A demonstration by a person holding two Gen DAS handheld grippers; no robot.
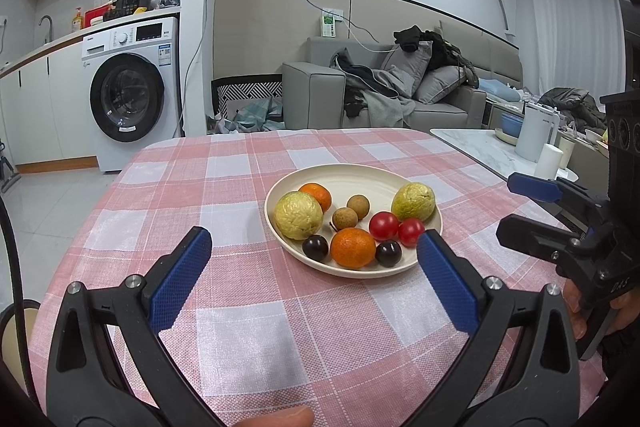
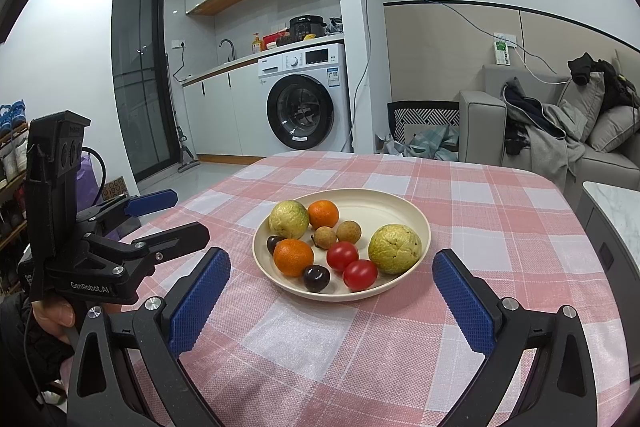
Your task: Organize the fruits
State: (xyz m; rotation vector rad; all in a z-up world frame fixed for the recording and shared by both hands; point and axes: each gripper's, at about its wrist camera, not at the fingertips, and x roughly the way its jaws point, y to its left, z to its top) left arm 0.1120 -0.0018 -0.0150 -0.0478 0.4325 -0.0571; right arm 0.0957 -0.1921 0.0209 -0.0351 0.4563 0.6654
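Note:
A cream plate (image 1: 360, 177) (image 2: 384, 205) sits on the pink checked tablecloth (image 1: 240, 307) (image 2: 360, 347). It holds two yellow-green guavas (image 1: 298, 215) (image 2: 394, 249), two oranges (image 1: 353, 247) (image 2: 293, 257), two red tomatoes (image 1: 383, 225) (image 2: 342, 256), two brown longans (image 1: 345, 218) (image 2: 348, 231) and two dark plums (image 1: 315, 247) (image 2: 316, 278). My left gripper (image 1: 314, 247) is open and empty, just short of the plate's near rim. My right gripper (image 2: 332, 271) is open and empty, also in front of the plate. Each gripper shows at the edge of the other's view.
A white marble side table (image 1: 480, 147) with a kettle (image 1: 534, 133) and cups stands to the right of the table. A grey sofa (image 1: 400, 83) with clothes is behind. A washing machine (image 2: 308, 99) and kitchen counter lie to the back left.

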